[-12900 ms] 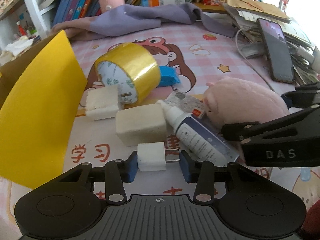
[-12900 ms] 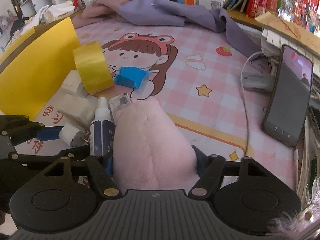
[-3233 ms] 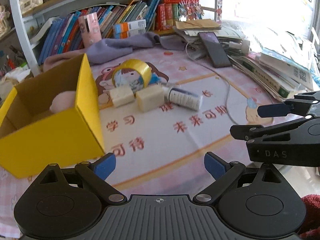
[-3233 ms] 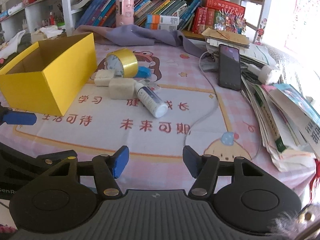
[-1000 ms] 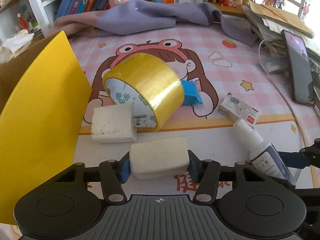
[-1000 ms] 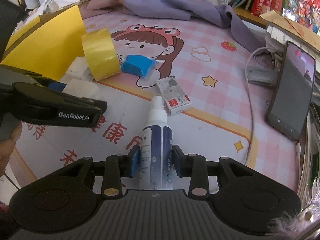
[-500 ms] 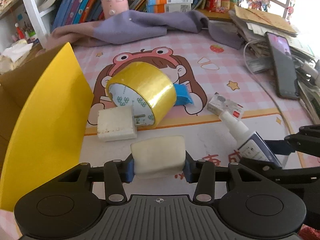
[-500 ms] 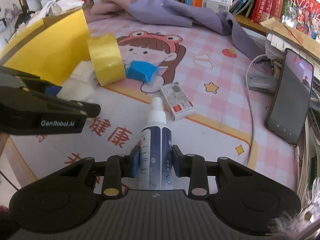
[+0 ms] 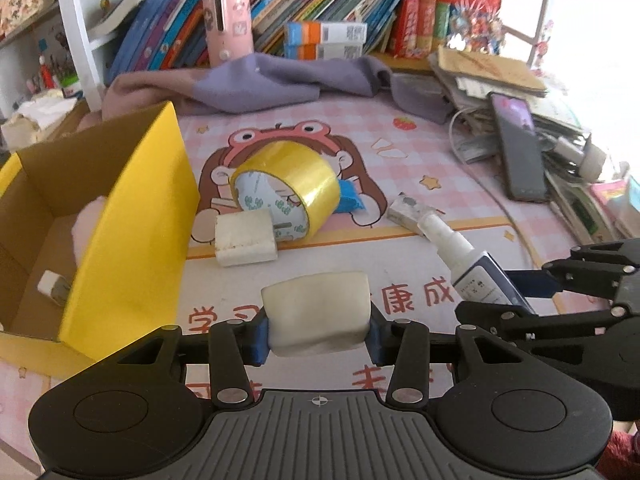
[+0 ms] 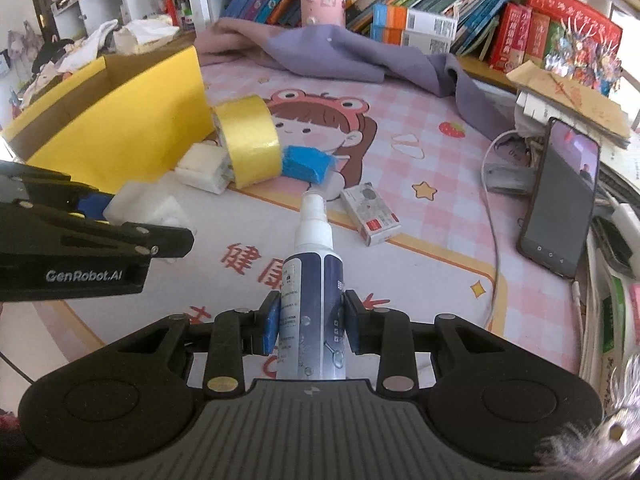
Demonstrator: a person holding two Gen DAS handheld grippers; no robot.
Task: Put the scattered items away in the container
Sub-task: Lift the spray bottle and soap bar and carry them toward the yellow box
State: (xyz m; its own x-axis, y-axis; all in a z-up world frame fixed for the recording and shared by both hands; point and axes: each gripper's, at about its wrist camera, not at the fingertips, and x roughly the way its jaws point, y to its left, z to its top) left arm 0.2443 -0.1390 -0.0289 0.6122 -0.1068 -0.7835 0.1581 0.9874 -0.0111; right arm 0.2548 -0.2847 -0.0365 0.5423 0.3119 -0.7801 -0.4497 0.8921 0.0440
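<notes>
we counted one yellow box (image 9: 132,216), one tape roll (image 9: 298,184), one white sponge block (image 9: 316,312), one spray bottle (image 10: 310,280), one white charger (image 9: 245,237), one blue packet (image 10: 306,165), one small carton (image 10: 374,216), one phone (image 10: 560,200), one purple cloth (image 10: 340,52). inside the box: one pink plush (image 9: 86,220), one small white plug (image 9: 50,283). two grippers.

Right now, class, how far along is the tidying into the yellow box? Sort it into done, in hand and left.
Done: a pink plush toy and a small white plug lie inside the yellow box.
In hand: the left gripper clamps a cream block; the right gripper clamps a spray bottle.
Left on the mat: yellow tape roll, white charger, blue packet, small carton.
</notes>
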